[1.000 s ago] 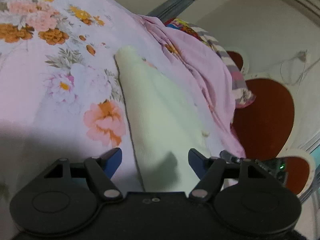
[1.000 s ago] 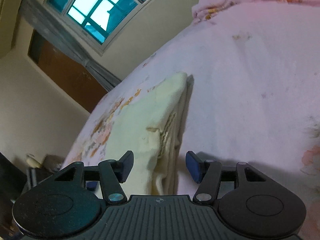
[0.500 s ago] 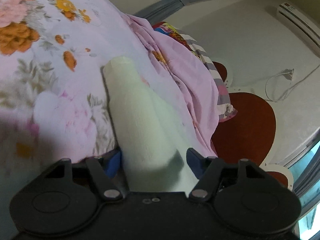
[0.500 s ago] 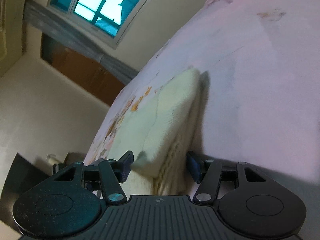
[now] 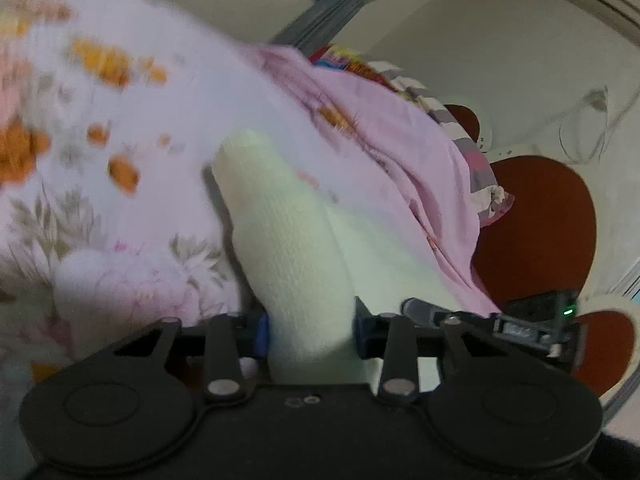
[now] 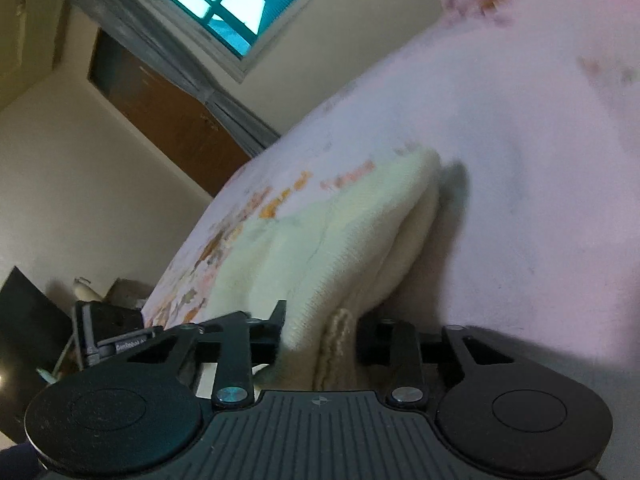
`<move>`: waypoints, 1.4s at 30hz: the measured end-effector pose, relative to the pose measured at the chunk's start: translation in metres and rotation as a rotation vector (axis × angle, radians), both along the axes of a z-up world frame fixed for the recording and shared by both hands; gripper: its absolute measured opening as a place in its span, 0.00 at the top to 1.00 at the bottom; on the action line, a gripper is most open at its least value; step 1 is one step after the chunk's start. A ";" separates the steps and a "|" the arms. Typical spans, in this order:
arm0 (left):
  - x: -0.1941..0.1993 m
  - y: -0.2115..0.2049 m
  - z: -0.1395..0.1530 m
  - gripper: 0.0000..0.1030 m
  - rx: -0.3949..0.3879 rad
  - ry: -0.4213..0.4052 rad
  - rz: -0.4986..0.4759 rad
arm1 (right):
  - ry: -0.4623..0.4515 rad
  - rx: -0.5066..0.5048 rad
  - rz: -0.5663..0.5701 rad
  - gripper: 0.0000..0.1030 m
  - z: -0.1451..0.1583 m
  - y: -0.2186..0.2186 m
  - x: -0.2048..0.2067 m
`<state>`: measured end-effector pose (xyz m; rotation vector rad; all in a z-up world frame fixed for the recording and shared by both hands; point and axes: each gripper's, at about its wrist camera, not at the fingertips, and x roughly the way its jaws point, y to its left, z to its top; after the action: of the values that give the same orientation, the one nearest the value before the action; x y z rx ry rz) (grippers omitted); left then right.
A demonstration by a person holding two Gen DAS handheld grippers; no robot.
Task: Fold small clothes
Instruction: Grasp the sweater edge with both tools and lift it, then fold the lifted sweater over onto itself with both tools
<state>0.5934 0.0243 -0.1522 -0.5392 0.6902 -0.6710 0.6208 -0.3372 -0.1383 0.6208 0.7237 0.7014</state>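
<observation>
A cream knitted garment (image 5: 288,236) lies folded on the pink floral bedsheet (image 5: 100,160). My left gripper (image 5: 310,328) is shut on its near edge, with the knit bunched between the blue-padded fingers. In the right wrist view the same cream garment (image 6: 332,240) shows stacked layers. My right gripper (image 6: 320,332) is shut on its near end, where a thicker ribbed hem (image 6: 336,344) sits between the fingers. Both fingertips are mostly hidden by cloth.
A crumpled pink sheet (image 5: 400,152) and a striped cloth (image 5: 472,148) lie at the bed's far side by a red-brown headboard (image 5: 536,224). The right wrist view shows a window (image 6: 240,4), a brown cabinet (image 6: 168,116) and dark clutter (image 6: 104,316) beside the bed.
Both grippers moved forward over the garment's ends and closed on the cloth. They were open one second ago. Both views are now motion-blurred.
</observation>
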 end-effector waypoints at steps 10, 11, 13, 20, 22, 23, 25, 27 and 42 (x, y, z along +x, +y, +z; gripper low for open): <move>-0.141 0.021 0.127 0.66 0.004 -0.369 0.054 | -0.384 -0.073 0.012 0.71 0.130 0.028 -0.138; -0.166 0.024 0.143 0.66 0.011 -0.409 0.056 | -0.428 -0.071 0.013 0.71 0.146 0.030 -0.164; -0.212 0.028 0.172 0.66 0.030 -0.475 0.062 | -0.487 -0.060 0.017 0.71 0.171 0.036 -0.211; -0.392 0.041 0.227 0.66 0.086 -0.599 0.092 | -0.633 -0.068 0.028 0.71 0.226 0.071 -0.400; -0.435 0.045 0.229 0.66 0.090 -0.606 0.097 | -0.644 -0.071 0.030 0.71 0.227 0.081 -0.448; -0.455 0.047 0.229 0.66 0.090 -0.601 0.102 | -0.654 -0.078 0.032 0.71 0.226 0.086 -0.469; -0.491 0.049 0.228 0.66 0.087 -0.598 0.118 | -0.660 -0.096 0.031 0.71 0.224 0.102 -0.509; -0.520 0.045 0.228 0.66 0.099 -0.604 0.132 | -0.654 -0.092 0.035 0.71 0.221 0.111 -0.545; -0.582 0.056 0.221 0.66 0.106 -0.603 0.123 | -0.648 -0.094 0.017 0.71 0.211 0.126 -0.634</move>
<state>0.0116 0.0803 0.0686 -0.2540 0.1242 -0.6342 -0.0128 -0.2114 0.0723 0.2696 0.1577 0.8205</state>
